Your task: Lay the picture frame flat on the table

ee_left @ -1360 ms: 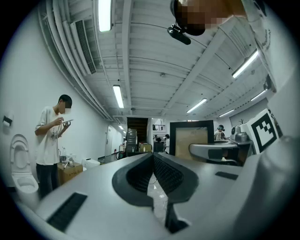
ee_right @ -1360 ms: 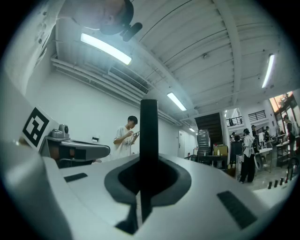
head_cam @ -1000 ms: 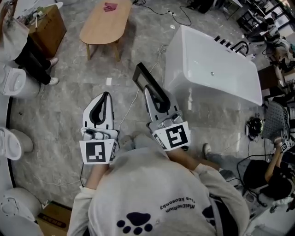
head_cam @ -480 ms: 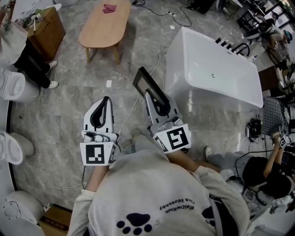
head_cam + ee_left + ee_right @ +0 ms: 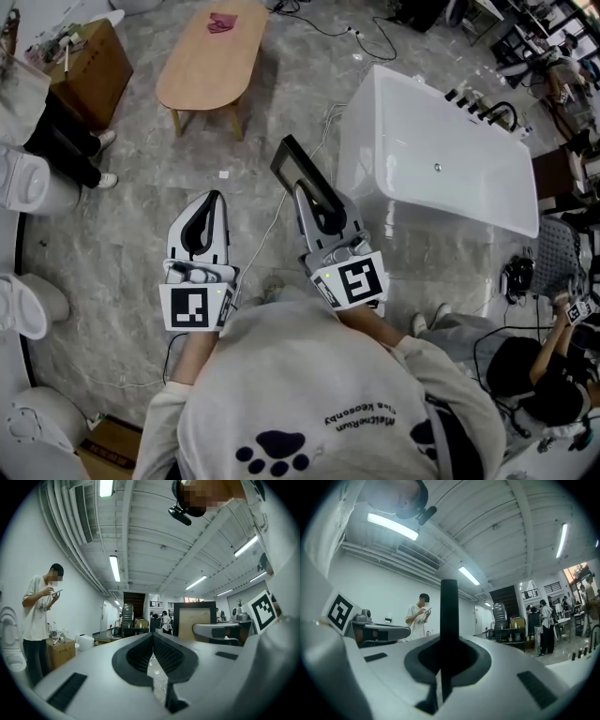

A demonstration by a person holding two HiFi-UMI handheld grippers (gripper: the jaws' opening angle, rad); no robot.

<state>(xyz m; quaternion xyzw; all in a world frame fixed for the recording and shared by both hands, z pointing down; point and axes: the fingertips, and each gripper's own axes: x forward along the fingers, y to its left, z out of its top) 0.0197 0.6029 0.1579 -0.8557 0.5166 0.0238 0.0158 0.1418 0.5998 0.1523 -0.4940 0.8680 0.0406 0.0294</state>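
My right gripper (image 5: 313,195) is shut on a black picture frame (image 5: 300,170) and holds it up in the air over the floor. In the right gripper view the frame (image 5: 449,616) shows edge-on as a dark upright bar rising from the closed jaws (image 5: 448,644). From the left gripper view its tan face (image 5: 195,621) is visible. My left gripper (image 5: 212,199) hangs beside it at the left, shut with nothing in it (image 5: 153,637). The oval wooden table (image 5: 214,56) stands farther off on the floor, with a small pink thing (image 5: 223,22) on it.
A white bathtub (image 5: 441,155) stands close at the right. At the left are toilets (image 5: 22,180), a cardboard box (image 5: 92,62) and a standing person (image 5: 58,136). Cables (image 5: 264,225) run over the floor. Another person (image 5: 539,370) sits at the lower right.
The table and bathtub have drifted slightly down in the head view. Both grippers keep their pose, and the frame stays in the right one.
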